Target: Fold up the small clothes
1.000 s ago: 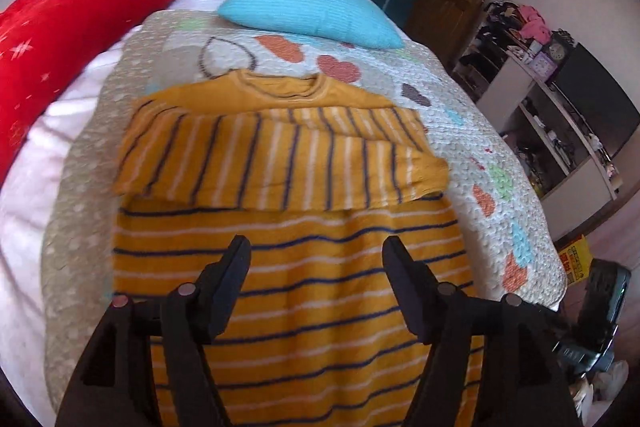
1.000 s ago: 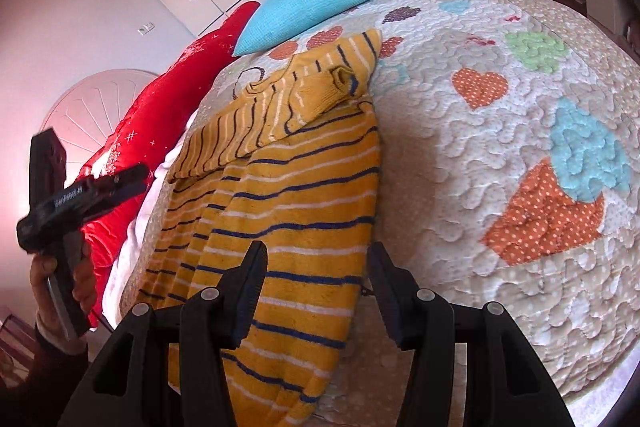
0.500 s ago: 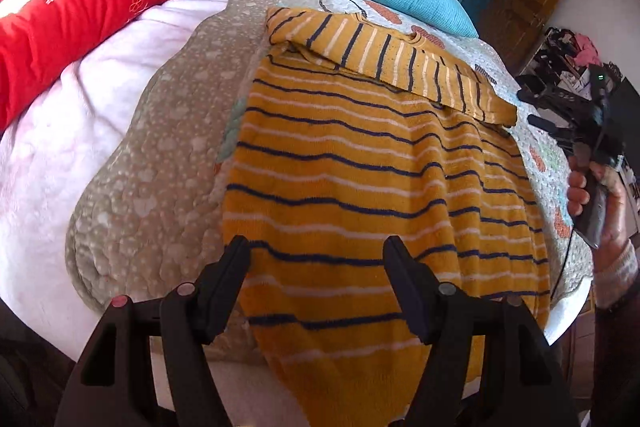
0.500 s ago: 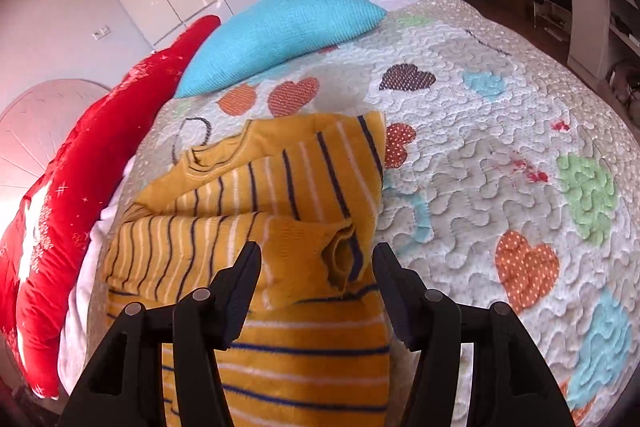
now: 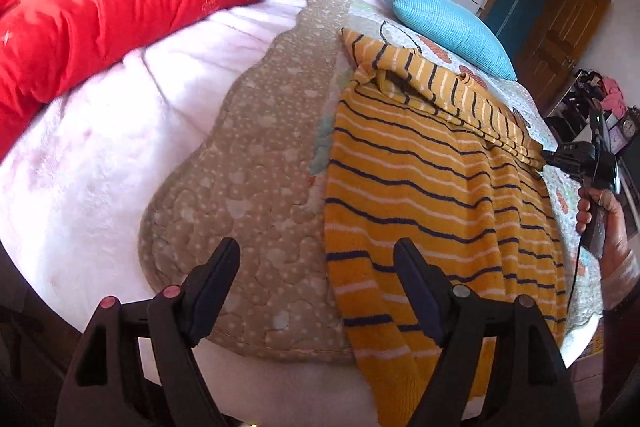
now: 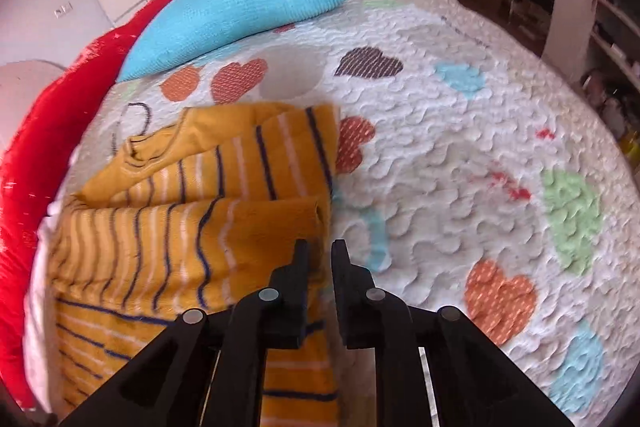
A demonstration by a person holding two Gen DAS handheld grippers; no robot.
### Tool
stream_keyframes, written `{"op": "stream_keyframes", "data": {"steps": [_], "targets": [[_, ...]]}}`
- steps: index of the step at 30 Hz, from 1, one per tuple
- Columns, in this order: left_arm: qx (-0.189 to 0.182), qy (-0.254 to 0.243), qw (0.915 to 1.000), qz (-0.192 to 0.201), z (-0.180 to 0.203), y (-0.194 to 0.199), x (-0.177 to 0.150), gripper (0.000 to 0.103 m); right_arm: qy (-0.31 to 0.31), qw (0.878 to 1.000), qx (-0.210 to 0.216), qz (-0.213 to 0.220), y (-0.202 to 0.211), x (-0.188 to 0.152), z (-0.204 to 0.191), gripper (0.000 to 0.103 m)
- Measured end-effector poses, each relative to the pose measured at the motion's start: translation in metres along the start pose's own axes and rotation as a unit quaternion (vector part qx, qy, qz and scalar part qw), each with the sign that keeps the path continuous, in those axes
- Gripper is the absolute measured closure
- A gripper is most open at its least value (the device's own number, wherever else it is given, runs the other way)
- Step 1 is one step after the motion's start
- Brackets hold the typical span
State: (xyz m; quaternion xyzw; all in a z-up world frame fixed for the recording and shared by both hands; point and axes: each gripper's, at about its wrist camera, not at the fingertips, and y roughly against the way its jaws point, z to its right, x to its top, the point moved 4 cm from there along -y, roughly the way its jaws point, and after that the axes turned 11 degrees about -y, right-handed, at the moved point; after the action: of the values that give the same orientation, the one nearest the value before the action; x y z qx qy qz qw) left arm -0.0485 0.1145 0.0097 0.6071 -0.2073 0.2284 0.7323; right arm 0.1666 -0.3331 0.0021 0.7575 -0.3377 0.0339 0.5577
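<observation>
Right wrist: tongs (image 6: pixel 320 251) hide sweater (image 6: pixel 192 227) edge.

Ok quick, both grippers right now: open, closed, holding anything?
Left gripper: open, holding nothing, above the near edge of the striped sweater.
Right gripper: nearly shut at the sweater's folded sleeve edge; whether it pinches fabric cannot be told.

left hand-held gripper (image 5: pixel 316 275) agape; right (image 6: pixel 320 259) narrowed
</observation>
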Motion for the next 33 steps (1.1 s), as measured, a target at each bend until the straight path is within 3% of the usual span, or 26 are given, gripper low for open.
{"op": "stream_keyframes", "data": {"steps": [3, 6, 9, 10, 11, 13, 20, 22, 26, 29, 33], "targets": [[-0.05, 0.023, 0.9983, -0.02, -0.001, -0.012, -0.006, 0.025, -0.02, 0.997, 0.067, -0.04, 0.023, -0.031, 0.013, 0.063], [-0.08, 0.028, 0.9962, -0.021, 0.002, -0.019, -0.007, 0.025, -0.037, 0.988, 0.127, -0.083, 0.047, -0.07, 0.032, 0.062], [-0.117, 0.038, 0.9921, -0.022, 0.007, -0.025, -0.005, 0.026, -0.04, 0.984, 0.139, -0.109, 0.062, -0.109, 0.052, 0.059], [-0.127, 0.041, 0.9908, -0.023, 0.009, -0.027, -0.005, 0.032, -0.044, 0.981, 0.145, -0.119, 0.064, -0.121, 0.057, 0.059], [-0.137, 0.044, 0.9891, -0.027, 0.012, -0.03, -0.005, 0.045, -0.049, 0.978, 0.155, -0.13, 0.065, -0.134, 0.061, 0.059], [-0.157, 0.058, 0.985, -0.042, 0.016, -0.037, -0.008, 0.057, -0.069, 0.967, 0.189, -0.156, 0.063, -0.157, 0.066, 0.059], [-0.186, 0.049, 0.9806, -0.039, 0.038, -0.028, -0.029, 0.058, -0.097, 0.93, 0.301, -0.187, 0.072, -0.22, 0.056, 0.059], [-0.192, 0.038, 0.9798, -0.039, 0.044, -0.024, -0.037, 0.058, -0.096, 0.925, 0.315, -0.19, 0.075, -0.234, 0.052, 0.059], [-0.196, 0.037, 0.9795, -0.027, 0.049, -0.018, -0.046, 0.058, -0.086, 0.927, 0.316, -0.184, 0.085, -0.257, 0.044, 0.059], [-0.202, 0.044, 0.9781, -0.023, 0.05, -0.014, -0.052, 0.057, -0.093, 0.916, 0.334, -0.201, 0.088, -0.279, 0.037, 0.059], [-0.196, 0.043, 0.9794, -0.018, 0.05, -0.01, -0.057, 0.059, -0.087, 0.924, 0.322, -0.185, 0.087, -0.3, 0.031, 0.063]]}}
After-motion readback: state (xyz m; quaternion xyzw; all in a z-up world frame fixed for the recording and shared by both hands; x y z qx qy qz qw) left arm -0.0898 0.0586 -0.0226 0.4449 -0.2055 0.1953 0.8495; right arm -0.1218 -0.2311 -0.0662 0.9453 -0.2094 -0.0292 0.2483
